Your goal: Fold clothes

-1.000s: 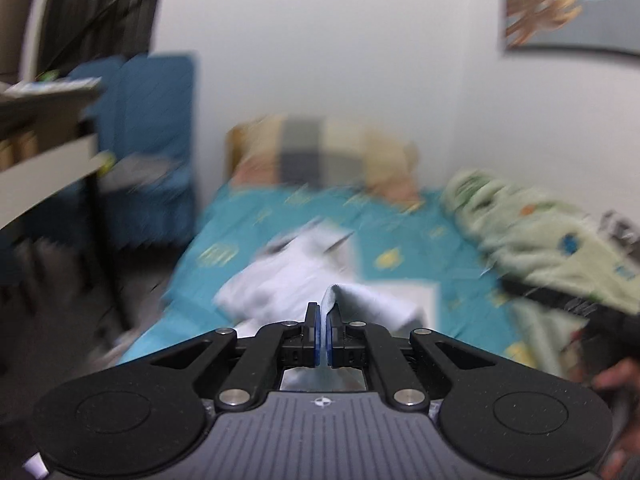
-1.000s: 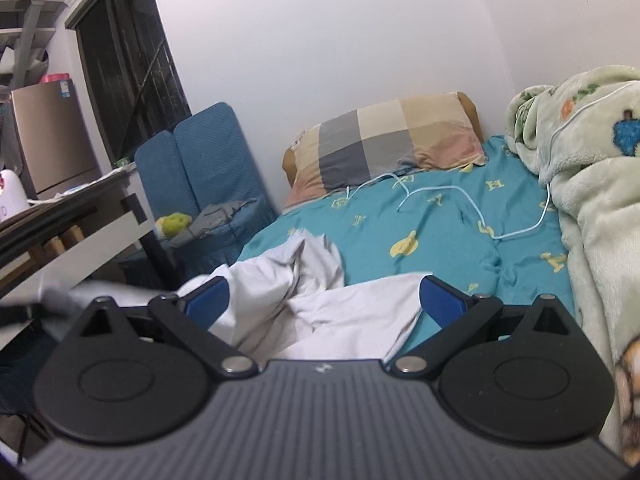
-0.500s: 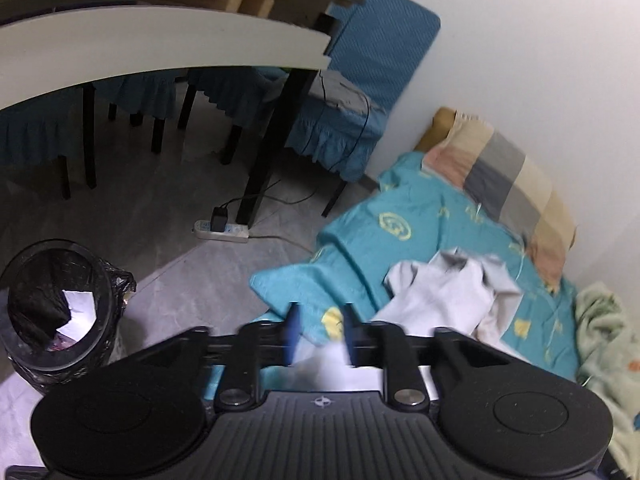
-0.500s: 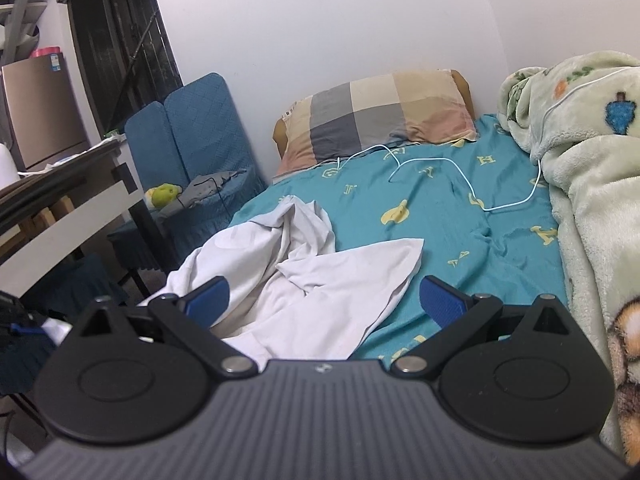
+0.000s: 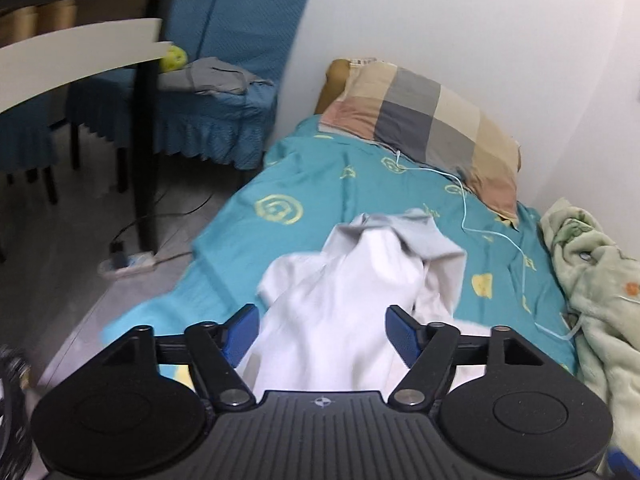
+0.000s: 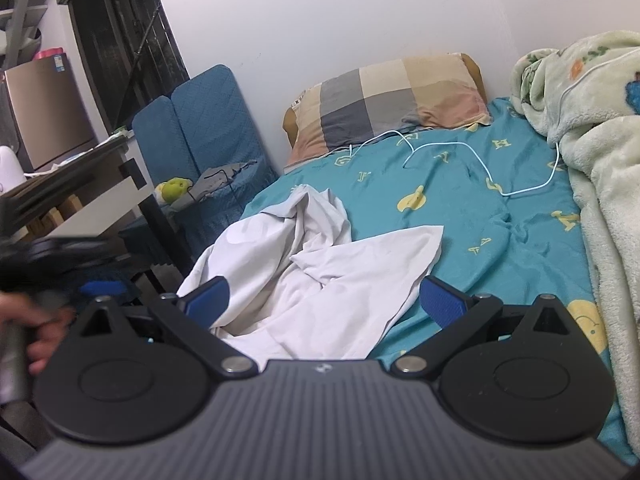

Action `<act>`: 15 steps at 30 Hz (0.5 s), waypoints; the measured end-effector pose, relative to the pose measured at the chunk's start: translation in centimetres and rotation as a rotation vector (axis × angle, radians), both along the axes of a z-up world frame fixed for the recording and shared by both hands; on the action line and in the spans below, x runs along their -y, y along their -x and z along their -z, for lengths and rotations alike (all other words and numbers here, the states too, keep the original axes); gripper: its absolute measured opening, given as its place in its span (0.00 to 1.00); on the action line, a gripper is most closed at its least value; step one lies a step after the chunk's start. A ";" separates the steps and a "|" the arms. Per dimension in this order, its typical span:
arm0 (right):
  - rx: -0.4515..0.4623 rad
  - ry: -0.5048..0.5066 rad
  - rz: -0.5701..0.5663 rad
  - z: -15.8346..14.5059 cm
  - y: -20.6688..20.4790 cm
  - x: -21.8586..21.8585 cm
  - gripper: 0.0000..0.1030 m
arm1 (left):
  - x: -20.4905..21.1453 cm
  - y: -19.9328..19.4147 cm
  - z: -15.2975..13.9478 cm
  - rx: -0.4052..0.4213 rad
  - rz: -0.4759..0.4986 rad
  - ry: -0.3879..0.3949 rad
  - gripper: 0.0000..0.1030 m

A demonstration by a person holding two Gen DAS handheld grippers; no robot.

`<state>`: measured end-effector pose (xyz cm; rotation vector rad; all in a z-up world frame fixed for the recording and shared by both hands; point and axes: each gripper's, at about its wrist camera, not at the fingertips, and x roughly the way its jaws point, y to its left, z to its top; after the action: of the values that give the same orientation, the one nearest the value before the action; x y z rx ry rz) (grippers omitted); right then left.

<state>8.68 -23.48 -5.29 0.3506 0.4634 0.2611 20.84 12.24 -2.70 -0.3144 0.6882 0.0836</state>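
White shirt [image 6: 320, 280]; teal sheet [image 6: 480, 208], yellow motifs; checked pillow [image 6: 392, 100], grey, beige, pink; pale green blanket [image 6: 600, 128]; blue chair [image 5: 224, 92]; blue gripper pads [image 6: 208, 296].

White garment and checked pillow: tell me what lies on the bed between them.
In the right wrist view, bare teal bedsheet separates the white garment from the checked pillow; a thin white cable runs across it.
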 end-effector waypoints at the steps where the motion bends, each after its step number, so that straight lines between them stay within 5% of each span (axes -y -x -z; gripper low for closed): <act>1: -0.001 -0.009 -0.001 0.0 -0.1 0.1 1.00 | 0.4 -1.7 0.5 0.008 0.009 -0.014 0.77; 4: -0.007 -0.028 -0.006 0.4 -0.7 0.3 1.00 | 1.3 -7.2 2.9 0.014 0.005 -0.088 0.78; 7: -0.014 -0.045 -0.013 0.8 -1.7 0.6 1.00 | 1.5 -11.0 5.6 -0.031 -0.014 -0.052 0.72; 10: -0.027 -0.067 -0.016 1.4 -3.2 0.8 1.00 | 1.7 -14.3 8.4 -0.087 0.003 0.026 0.41; 12: -0.038 -0.079 -0.013 1.8 -4.0 1.1 1.00 | 2.8 -14.2 8.6 -0.076 0.038 -0.027 0.17; 15: -0.049 -0.087 -0.003 2.2 -4.7 1.6 1.00 | 4.9 -11.5 7.0 -0.001 0.120 -0.075 0.13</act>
<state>13.35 -25.06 -7.50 0.4425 0.5018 0.2765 32.37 7.34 -9.69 -0.2010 0.7024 -0.0051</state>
